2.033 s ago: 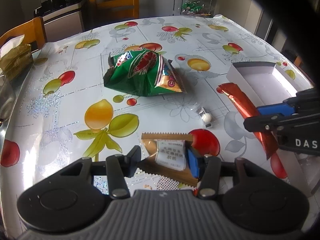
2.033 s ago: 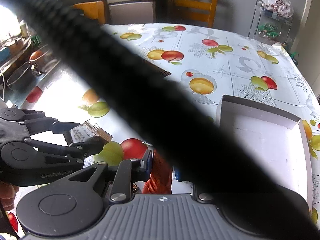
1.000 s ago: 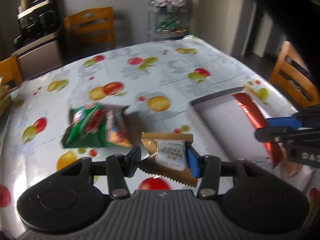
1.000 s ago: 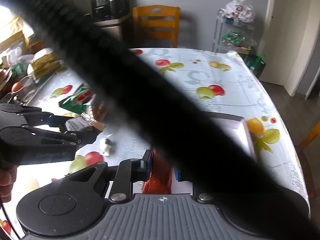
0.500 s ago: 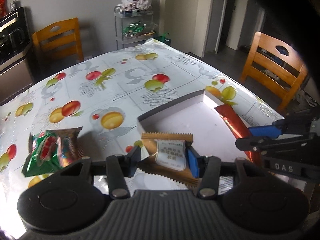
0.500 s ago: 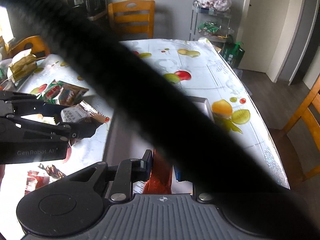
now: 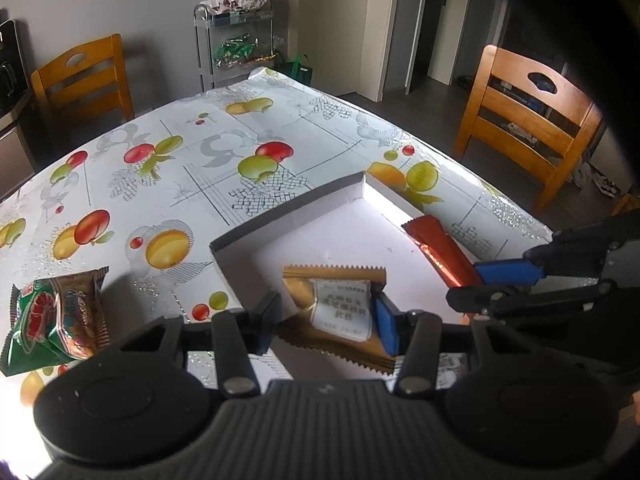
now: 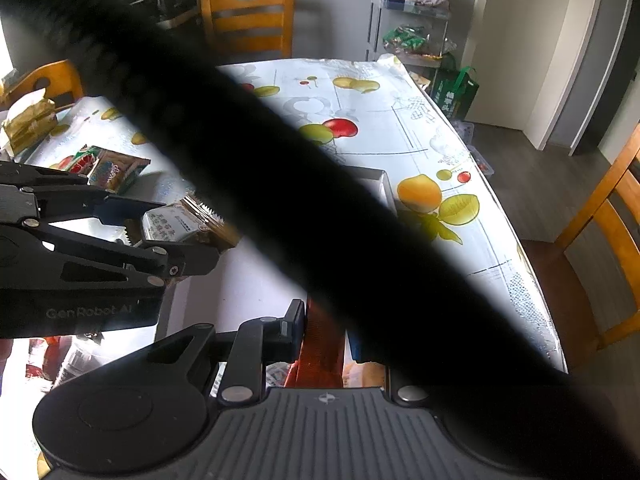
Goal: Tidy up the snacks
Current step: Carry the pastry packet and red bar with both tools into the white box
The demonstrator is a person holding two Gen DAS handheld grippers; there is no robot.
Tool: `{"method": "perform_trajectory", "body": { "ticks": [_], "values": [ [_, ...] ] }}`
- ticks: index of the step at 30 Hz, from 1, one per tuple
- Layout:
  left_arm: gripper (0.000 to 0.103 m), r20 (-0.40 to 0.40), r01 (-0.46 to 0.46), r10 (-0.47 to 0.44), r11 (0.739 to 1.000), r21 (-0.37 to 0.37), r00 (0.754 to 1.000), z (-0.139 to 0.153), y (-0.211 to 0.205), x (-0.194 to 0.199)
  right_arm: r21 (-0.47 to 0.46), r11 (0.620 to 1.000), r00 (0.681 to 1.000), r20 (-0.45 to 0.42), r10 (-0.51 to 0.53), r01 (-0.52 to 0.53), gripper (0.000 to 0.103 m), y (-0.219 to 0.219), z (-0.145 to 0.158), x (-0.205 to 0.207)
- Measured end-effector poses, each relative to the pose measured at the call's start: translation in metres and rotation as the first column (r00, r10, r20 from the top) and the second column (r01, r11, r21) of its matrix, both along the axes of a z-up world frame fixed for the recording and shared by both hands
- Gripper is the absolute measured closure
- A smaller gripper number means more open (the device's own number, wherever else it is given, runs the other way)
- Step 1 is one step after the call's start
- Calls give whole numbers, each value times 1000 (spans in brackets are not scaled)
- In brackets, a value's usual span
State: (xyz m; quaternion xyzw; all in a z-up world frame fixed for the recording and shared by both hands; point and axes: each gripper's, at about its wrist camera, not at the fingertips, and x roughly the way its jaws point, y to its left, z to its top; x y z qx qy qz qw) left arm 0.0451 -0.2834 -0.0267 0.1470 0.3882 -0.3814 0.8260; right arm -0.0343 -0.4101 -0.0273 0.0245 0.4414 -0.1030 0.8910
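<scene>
At the far left of the left wrist view, a green snack bag (image 7: 48,322) lies on the table (image 7: 192,168), whose cloth is printed with fruit; a brown packet lies against the bag's right side. Behind them a wooden chair (image 7: 86,76) stands at the table's far edge, with a wire rack (image 7: 236,40) of bags to its right.

Toward the middle, a shallow white box (image 7: 296,216) sits open on the cloth. The left hand-held gripper (image 7: 328,314) is clamped on a gold snack packet (image 7: 340,300) with a white label, its pads pressing the packet's two sides, and holds it over the near part of the box.

Further right, the right hand-held gripper (image 7: 476,284) pinches a long red snack stick (image 7: 440,246) by its near end; the stick slants over the right side of the box, its far end near the right wall. In the right wrist view the same stick (image 8: 322,344) sits squeezed between nearly closed jaws, though a thick black cable (image 8: 280,160) crosses the picture and hides the right finger.

At the far right, a second wooden chair (image 7: 528,120) stands beside the table.
</scene>
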Motion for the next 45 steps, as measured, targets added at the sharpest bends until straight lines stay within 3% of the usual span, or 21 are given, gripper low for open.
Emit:
{"method": "perform_trajectory", "body": {
  "ticks": [22,45],
  "values": [
    [55,-70,10,-6,998,58,998,-34,-29,18,3,999,995,-92,36,-36,79,-14,-22,14],
    [54,-147,2,13,995,99,989,-59,-38,23,14,998,992,-112,64,-62,79,-14,-28,16]
  ]
}}
